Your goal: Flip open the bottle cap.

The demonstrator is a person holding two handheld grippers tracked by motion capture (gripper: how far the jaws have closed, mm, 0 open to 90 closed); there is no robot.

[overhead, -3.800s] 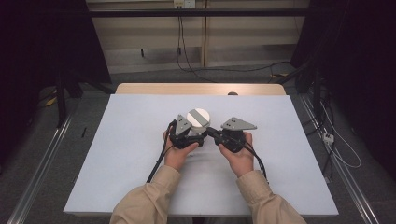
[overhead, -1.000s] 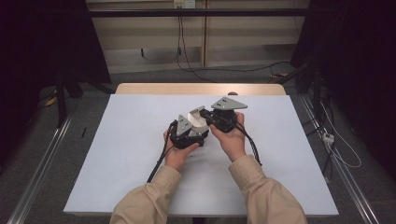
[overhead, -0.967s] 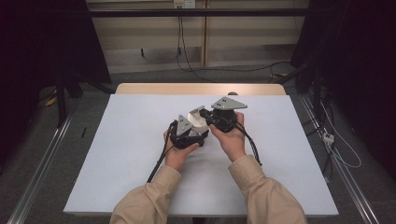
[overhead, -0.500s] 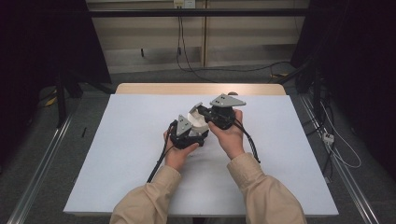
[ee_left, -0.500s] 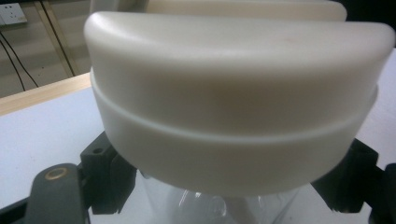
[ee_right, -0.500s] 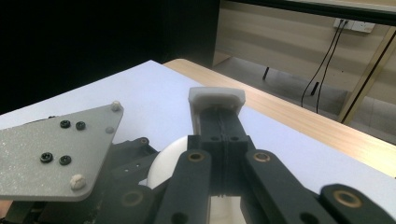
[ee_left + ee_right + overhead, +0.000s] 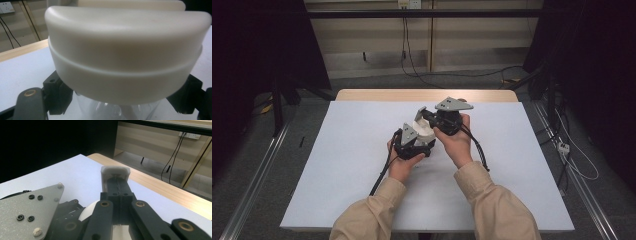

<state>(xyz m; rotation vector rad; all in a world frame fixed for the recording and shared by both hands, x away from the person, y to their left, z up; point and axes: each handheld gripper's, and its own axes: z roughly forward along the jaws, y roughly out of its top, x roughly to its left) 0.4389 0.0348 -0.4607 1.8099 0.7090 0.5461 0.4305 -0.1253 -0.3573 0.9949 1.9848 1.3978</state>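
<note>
**White-lidded jar held at mid-table**

Your left tongs (image 7: 421, 136) are clamped on the clear jar (image 7: 117, 111), just beneath its cream lid (image 7: 127, 50); in the high view the lid (image 7: 424, 131) sits above the middle of the white table (image 7: 337, 165). Your right tongs (image 7: 424, 112) are fully closed with nothing between them, jaws pressed together, hovering just behind and above the lid, beside the left tongs

Left gripper (image 7: 414, 141) fingers clamped; right gripper (image 7: 432, 116) fingers closed together.
</note>
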